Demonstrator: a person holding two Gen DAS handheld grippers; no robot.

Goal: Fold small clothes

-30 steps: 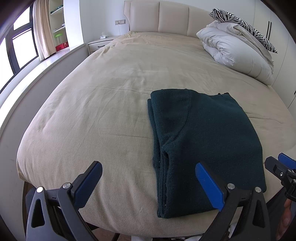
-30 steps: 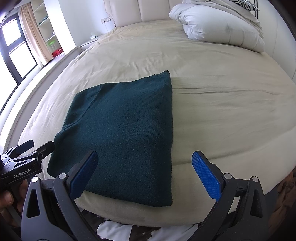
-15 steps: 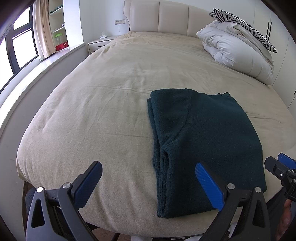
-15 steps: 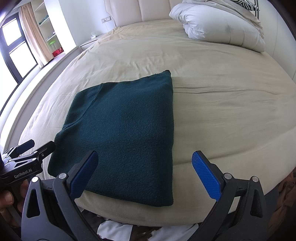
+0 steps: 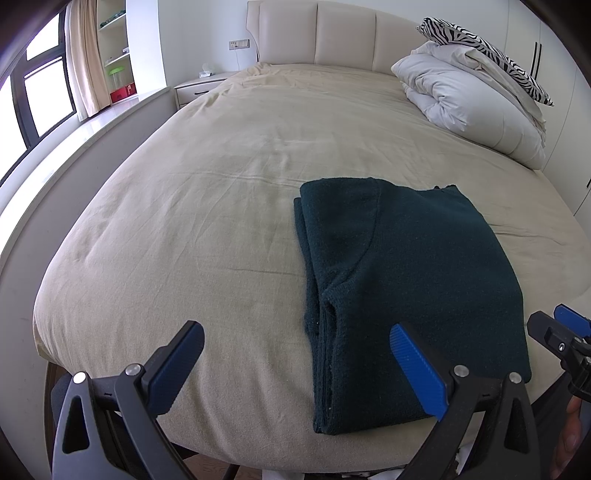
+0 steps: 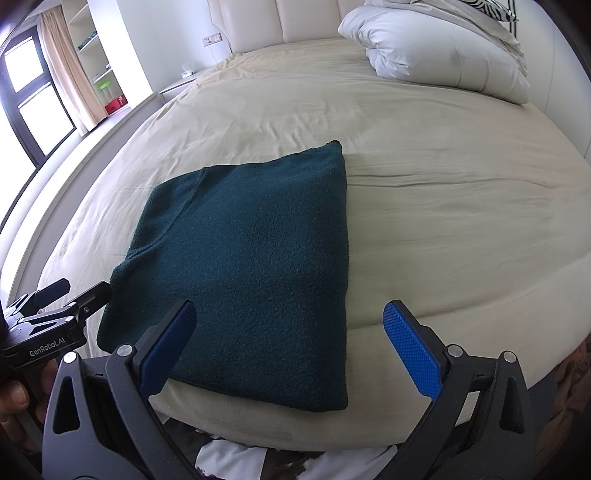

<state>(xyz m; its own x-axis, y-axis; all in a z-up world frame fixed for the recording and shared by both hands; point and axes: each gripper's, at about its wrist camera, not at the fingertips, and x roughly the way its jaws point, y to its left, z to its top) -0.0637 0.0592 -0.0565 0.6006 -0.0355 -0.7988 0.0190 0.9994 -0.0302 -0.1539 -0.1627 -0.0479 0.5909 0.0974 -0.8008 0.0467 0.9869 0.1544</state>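
Note:
A dark green knitted garment (image 5: 399, 288) lies folded into a flat rectangle near the front edge of the beige bed (image 5: 221, 192); it also fills the middle of the right wrist view (image 6: 251, 266). My left gripper (image 5: 295, 365) hovers open just short of the bed's edge, its right blue pad over the garment's near left corner. My right gripper (image 6: 288, 339) stands open above the garment's near edge, nothing between its fingers. Each gripper shows at the side of the other's view, held by a hand.
White pillows and a folded duvet (image 5: 476, 107) with a zebra-print cushion (image 5: 484, 48) are piled at the bed's far right by the headboard (image 5: 325, 33). A nightstand (image 5: 199, 88) and window ledge run along the left. Wide bare sheet lies left of the garment.

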